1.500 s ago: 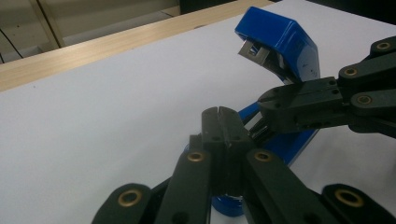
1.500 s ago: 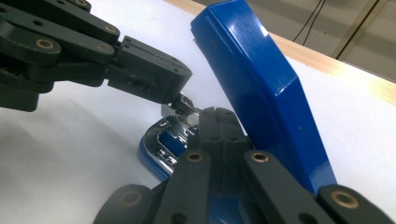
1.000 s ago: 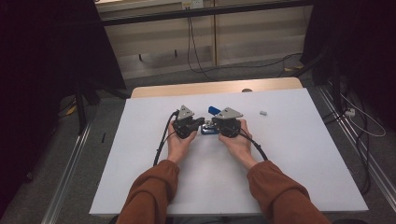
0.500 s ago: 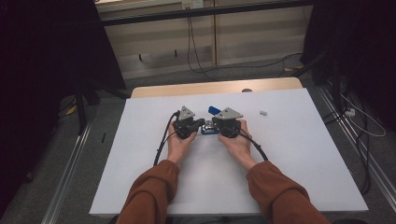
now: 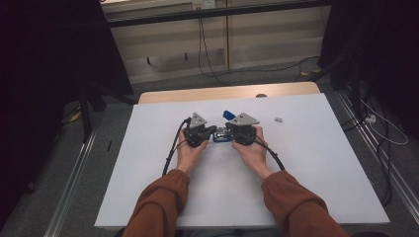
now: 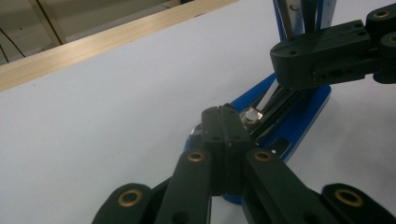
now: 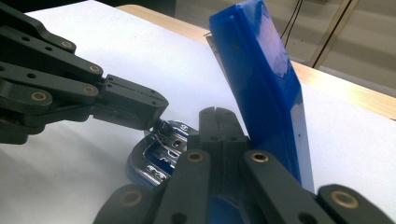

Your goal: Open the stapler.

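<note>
A blue stapler lies open at the middle of the white table, its blue top arm swung up and its shiny metal base flat on the sheet. My left gripper comes at it from the left with its jaws pressed together and nothing between them. Its tip sits right at the stapler's metal rail. My right gripper is also shut and empty, its tip over the base beside the raised arm. The two tips nearly meet over the stapler.
A small white piece lies on the sheet to the right of the hands. The table's wooden edge runs along the back, with cables and dark frames on the floor beyond. Metal rails flank both sides.
</note>
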Tool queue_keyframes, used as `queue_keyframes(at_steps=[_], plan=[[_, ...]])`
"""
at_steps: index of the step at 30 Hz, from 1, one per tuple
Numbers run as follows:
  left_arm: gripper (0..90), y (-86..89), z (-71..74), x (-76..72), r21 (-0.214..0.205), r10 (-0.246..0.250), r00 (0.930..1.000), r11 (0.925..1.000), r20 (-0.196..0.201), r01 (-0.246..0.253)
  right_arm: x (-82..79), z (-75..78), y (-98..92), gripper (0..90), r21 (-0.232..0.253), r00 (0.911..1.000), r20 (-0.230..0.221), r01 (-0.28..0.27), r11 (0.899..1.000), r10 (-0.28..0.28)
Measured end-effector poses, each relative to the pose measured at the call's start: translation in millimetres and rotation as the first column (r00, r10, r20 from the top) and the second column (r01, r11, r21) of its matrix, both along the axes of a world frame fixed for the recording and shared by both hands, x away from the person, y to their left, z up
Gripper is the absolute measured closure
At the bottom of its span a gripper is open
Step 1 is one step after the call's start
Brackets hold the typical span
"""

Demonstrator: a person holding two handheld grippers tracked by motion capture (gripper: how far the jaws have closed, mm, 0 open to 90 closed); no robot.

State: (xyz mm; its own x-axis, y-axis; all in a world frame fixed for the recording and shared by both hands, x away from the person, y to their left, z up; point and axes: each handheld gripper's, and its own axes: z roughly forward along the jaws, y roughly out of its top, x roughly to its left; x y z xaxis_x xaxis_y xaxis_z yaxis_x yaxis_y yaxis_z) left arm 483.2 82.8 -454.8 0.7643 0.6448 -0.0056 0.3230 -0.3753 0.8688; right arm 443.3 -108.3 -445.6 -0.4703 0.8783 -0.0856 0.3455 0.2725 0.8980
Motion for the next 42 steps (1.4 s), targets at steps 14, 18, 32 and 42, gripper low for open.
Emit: queue_keyframes(at_steps=[14,18,32,42], plan=[[90.0,-1.3,0.3,-0.4,0.006,0.005,1.0000,1.0000,0.005,-0.005,-1.0,2.2,-3.8,90.0,0.012,0.9997,0.013,0.023,1.000,-0.023],[90.0,-2.1,0.3,-0.8,0.008,0.005,1.0000,1.0000,0.008,-0.005,-0.3,4.8,-9.1,90.0,0.027,0.9996,0.007,0.026,0.999,-0.026],[90.0,-2.2,0.3,-1.3,0.014,0.003,0.9999,0.9999,0.016,-0.003,-1.4,7.4,-15.3,90.0,0.034,0.9985,0.021,0.050,0.998,-0.051],[90.0,-2.4,0.1,-1.5,0.015,0.001,0.9998,0.9999,0.020,-0.001,-2.7,14.2,-22.6,90.0,0.053,0.9965,0.046,0.067,0.996,-0.069]])
